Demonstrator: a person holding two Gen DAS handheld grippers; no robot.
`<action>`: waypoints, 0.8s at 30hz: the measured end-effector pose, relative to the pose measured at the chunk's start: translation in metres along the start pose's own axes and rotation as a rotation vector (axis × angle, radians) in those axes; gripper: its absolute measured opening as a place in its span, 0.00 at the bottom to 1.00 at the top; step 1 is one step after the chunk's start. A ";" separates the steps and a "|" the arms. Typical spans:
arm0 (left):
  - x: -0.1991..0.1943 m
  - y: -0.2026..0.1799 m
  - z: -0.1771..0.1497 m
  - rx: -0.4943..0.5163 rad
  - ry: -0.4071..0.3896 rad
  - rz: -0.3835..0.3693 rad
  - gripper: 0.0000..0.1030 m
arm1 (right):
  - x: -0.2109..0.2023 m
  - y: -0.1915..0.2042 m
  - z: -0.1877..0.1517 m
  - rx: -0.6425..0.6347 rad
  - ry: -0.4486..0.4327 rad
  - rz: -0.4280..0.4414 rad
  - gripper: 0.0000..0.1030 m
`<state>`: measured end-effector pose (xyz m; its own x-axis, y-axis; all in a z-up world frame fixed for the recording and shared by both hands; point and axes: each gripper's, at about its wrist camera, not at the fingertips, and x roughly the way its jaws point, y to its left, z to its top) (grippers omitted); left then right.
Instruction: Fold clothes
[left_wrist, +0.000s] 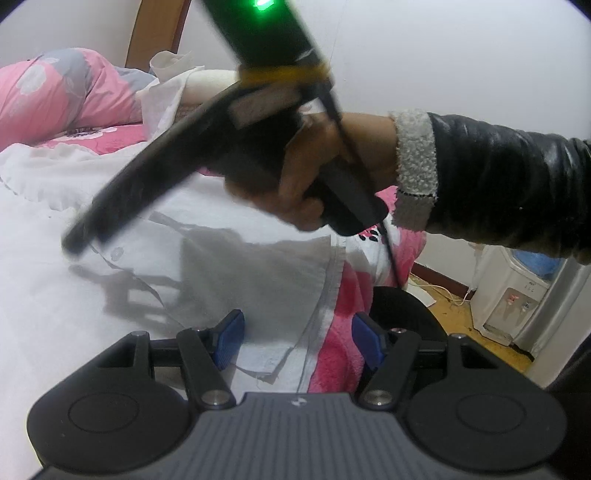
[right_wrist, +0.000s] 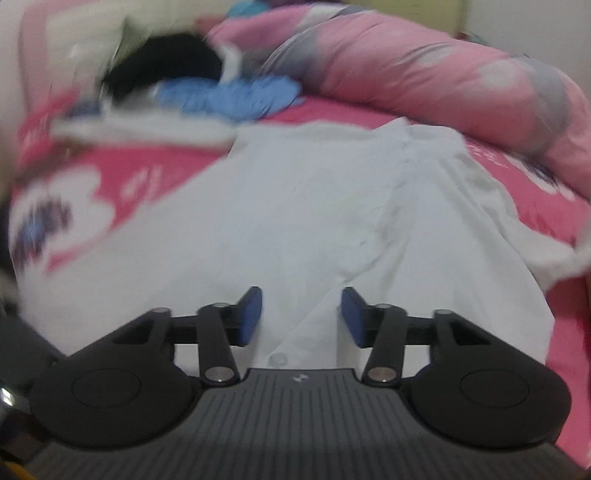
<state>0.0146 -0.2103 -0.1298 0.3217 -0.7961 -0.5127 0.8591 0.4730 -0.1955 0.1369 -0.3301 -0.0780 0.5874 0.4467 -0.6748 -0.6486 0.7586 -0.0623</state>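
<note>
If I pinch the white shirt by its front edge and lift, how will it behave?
The white shirt will probably go floppy: it lies flat and creased on the pink bedcover, so anything unpinched should hang and trail. It looks thin and light. The open front edge near the button may fall apart from the layer below, so the open right gripper might catch only one layer.

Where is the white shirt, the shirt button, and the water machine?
white shirt (right_wrist: 295, 221), right wrist view, on the flat front panel.
shirt button (right_wrist: 277, 358), right wrist view, on the button's face near the placket.
water dispenser (left_wrist: 513, 295), left wrist view, on its white front by the taps.
</note>
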 end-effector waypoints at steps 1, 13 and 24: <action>0.000 0.000 0.000 0.000 0.000 0.000 0.64 | 0.003 -0.002 -0.001 0.006 0.015 -0.003 0.47; -0.001 0.003 0.003 -0.010 -0.004 -0.002 0.64 | 0.007 -0.092 -0.057 0.720 -0.083 0.209 0.02; -0.004 0.001 0.005 -0.020 0.004 -0.015 0.64 | 0.015 -0.125 -0.121 1.227 -0.352 0.581 0.02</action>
<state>0.0163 -0.2081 -0.1239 0.3075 -0.8017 -0.5126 0.8556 0.4687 -0.2198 0.1681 -0.4756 -0.1690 0.5926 0.7909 -0.1529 -0.1142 0.2703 0.9560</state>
